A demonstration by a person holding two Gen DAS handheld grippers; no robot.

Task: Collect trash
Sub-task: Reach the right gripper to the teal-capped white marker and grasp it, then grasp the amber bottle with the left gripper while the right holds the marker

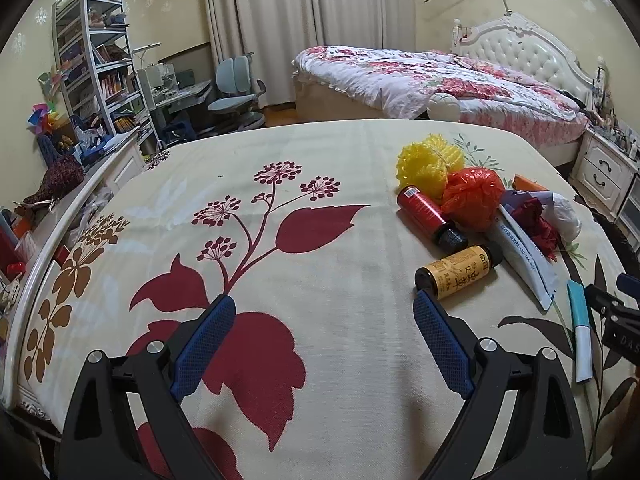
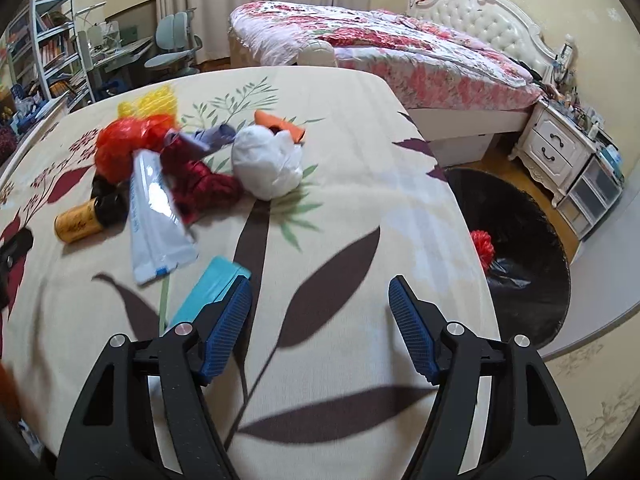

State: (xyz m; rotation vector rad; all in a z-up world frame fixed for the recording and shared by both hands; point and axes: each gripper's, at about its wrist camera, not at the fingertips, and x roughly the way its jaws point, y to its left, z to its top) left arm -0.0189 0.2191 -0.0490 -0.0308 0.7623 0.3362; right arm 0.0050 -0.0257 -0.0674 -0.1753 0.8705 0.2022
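Trash lies in a heap on a cloth-covered table (image 1: 320, 200): a yellow mesh ball (image 1: 428, 160), an orange bag (image 1: 474, 196), a red bottle (image 1: 424, 210), a yellow bottle (image 1: 456, 272), a white tube (image 2: 156, 216), a dark red wrapper (image 2: 200, 180), a white crumpled bag (image 2: 268, 164) and a teal box (image 2: 208, 292). My left gripper (image 1: 324, 308) is open and empty, its right finger just short of the yellow bottle. My right gripper (image 2: 320, 292) is open and empty above the table, the teal box by its left finger. A black-lined bin (image 2: 516, 256) stands on the floor to the right, with a red item (image 2: 484, 244) inside.
A bed (image 1: 440, 76) with a floral cover stands behind the table. A white nightstand (image 2: 556, 148) is at the right. A bookshelf (image 1: 96, 60), desk and blue chair (image 1: 236, 88) are at the back left. A white rail (image 1: 48, 248) edges the table's left side.
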